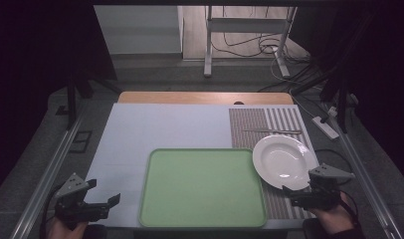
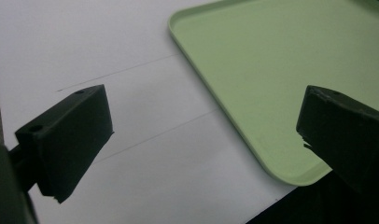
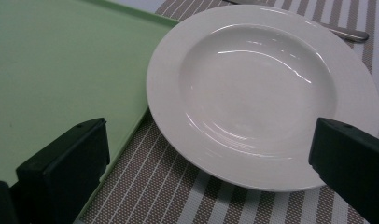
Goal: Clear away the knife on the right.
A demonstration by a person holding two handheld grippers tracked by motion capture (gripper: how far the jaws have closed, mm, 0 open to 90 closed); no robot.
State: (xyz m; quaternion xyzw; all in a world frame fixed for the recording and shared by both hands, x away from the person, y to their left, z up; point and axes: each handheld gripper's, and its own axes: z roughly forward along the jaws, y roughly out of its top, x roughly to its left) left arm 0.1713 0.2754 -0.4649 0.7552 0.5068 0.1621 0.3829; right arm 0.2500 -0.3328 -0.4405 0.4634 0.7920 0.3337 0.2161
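While both grippers wait at the near edge, nothing is held.
Left gripper (image 1: 103, 199), jaws wide, beside the green tray (image 1: 202, 186); white plate (image 1: 284, 162) overlaps its right rim; right gripper (image 3: 206, 158) gapes empty; its view catches a utensil (image 3: 348, 32) beyond.

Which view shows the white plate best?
The right gripper view: the plate sits close up, with its rim, bowl and glare clear. The high view shows the plate small, on the striped mat beside the green tray.
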